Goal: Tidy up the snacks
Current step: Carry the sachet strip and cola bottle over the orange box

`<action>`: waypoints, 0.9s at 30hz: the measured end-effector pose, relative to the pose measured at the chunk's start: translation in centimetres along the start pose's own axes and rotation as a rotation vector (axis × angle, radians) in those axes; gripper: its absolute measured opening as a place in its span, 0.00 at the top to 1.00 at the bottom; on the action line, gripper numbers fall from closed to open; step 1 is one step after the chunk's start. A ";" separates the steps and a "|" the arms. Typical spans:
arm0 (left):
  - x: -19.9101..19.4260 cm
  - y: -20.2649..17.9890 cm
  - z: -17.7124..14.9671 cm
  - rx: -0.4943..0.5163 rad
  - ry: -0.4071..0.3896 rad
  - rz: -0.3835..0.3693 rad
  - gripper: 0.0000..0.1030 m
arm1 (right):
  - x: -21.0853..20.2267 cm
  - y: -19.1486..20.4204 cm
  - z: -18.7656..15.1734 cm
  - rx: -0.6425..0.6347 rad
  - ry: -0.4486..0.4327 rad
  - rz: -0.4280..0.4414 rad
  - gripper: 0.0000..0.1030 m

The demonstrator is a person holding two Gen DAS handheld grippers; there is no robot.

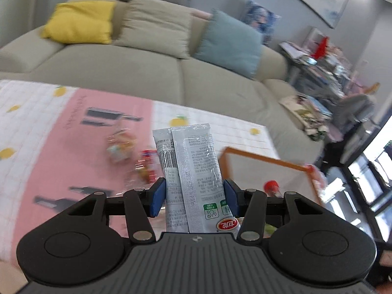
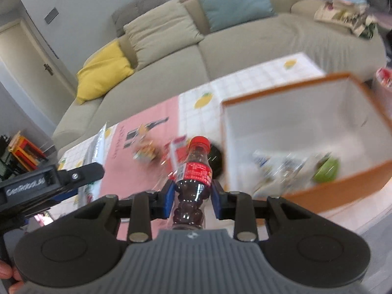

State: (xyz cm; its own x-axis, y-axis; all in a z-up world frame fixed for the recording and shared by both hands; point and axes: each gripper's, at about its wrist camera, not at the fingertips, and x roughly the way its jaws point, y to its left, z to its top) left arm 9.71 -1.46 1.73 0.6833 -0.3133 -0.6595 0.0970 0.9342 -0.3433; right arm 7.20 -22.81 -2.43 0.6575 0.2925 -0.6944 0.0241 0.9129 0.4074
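My left gripper (image 1: 194,196) is shut on a grey-white snack packet (image 1: 193,171) that stands upright between its blue pads, printed back side facing me. My right gripper (image 2: 192,197) is shut on a small cola bottle (image 2: 194,174) with a red cap and red label, held above the table. An orange-rimmed box (image 2: 343,183) with white inner walls sits to the right of the bottle and holds several items, among them a green one (image 2: 327,170). In the left wrist view the same box (image 1: 259,158) lies just right of the packet. The left gripper's body (image 2: 36,186) shows at the left of the right wrist view.
A table with a pink and white lemon-print cloth (image 1: 61,132) carries loose snack packets (image 1: 121,147) near its middle. A beige sofa (image 1: 137,73) with yellow, beige and blue cushions stands behind. Cluttered shelves (image 1: 325,66) are at the far right.
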 end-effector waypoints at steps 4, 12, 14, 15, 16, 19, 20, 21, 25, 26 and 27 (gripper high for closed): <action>1.4 -3.1 1.4 0.046 0.018 -0.069 0.44 | -1.3 -2.2 3.3 -0.014 -0.003 -0.043 0.71; 6.6 -8.8 2.3 0.161 0.099 -0.134 0.44 | -0.9 -7.0 8.2 -0.058 0.038 -0.172 0.71; 8.2 -10.0 2.3 0.188 0.144 -0.156 0.44 | 0.1 -8.3 8.7 -0.055 0.074 -0.201 0.71; 9.1 -10.5 2.2 0.204 0.167 -0.166 0.44 | 0.7 -9.1 8.9 -0.058 0.091 -0.215 0.71; 10.2 -11.0 2.2 0.219 0.195 -0.170 0.44 | 1.3 -9.8 9.0 -0.063 0.110 -0.228 0.71; 13.1 -12.2 1.7 0.264 0.268 -0.172 0.44 | 3.0 -11.9 9.2 -0.062 0.162 -0.250 0.71; 13.9 -12.4 1.4 0.278 0.291 -0.173 0.44 | 3.5 -12.4 9.3 -0.057 0.180 -0.254 0.71; 14.7 -12.7 1.3 0.286 0.308 -0.172 0.44 | 4.0 -12.9 9.3 -0.054 0.199 -0.257 0.71; 18.0 -13.2 0.8 0.315 0.371 -0.151 0.44 | 6.2 -15.2 9.3 -0.035 0.272 -0.263 0.71; 18.7 -13.3 0.7 0.321 0.385 -0.147 0.44 | 6.8 -15.6 9.3 -0.035 0.283 -0.268 0.71; 19.5 -13.4 0.5 0.330 0.399 -0.145 0.44 | 7.4 -16.0 9.2 -0.036 0.294 -0.275 0.71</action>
State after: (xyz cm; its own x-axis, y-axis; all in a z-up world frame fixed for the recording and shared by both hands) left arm 22.13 -19.98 -6.20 0.3236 -0.4235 -0.8461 0.4361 0.8604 -0.2639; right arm 18.60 -37.93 -8.60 0.3864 0.1004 -0.9169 0.1391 0.9763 0.1655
